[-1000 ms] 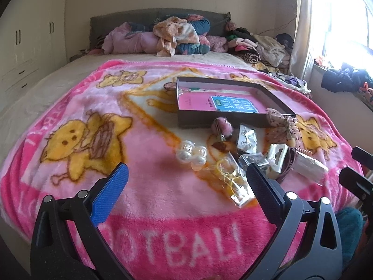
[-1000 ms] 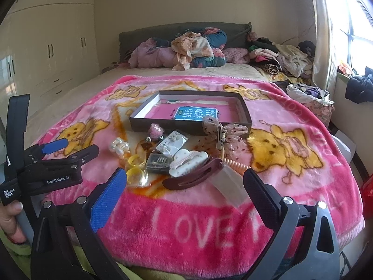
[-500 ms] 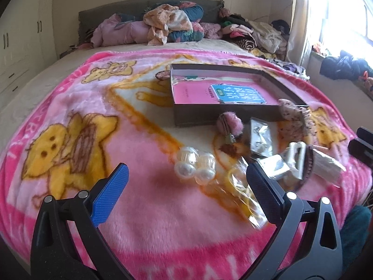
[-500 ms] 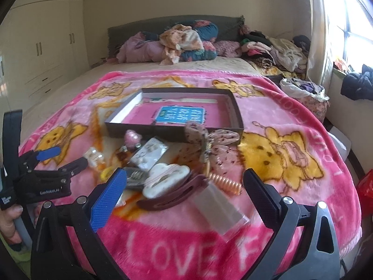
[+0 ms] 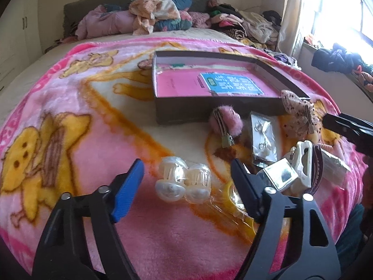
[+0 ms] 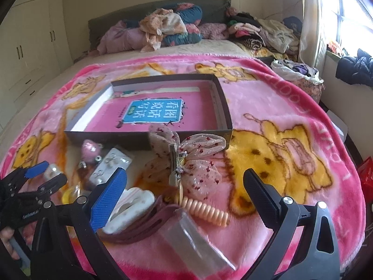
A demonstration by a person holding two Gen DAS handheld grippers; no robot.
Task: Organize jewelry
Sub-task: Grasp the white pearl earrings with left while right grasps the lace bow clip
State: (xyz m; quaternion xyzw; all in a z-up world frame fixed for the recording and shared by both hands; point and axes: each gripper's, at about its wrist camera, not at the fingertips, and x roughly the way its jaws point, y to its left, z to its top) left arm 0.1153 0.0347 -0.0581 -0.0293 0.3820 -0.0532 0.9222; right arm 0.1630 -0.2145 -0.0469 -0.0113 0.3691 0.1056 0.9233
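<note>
Moved in closer since a second ago: left gripper (image 5: 186,177) spread wide around two pearly clips (image 5: 183,182) on the blanket (image 5: 70,98); right gripper (image 6: 184,182) likewise agape, empty, over gauzy bow (image 6: 186,156) just before the box (image 6: 223,107).

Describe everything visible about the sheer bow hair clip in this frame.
The bow hair clip is pale pinkish gauze dotted with small dark red specks, four puffed loops round a metal clip bar. It lies flat on the pink blanket, its upper loops against the shallow box's front wall, its lower edge meeting the peach coil hair tie. Neither claw touches it.
</note>
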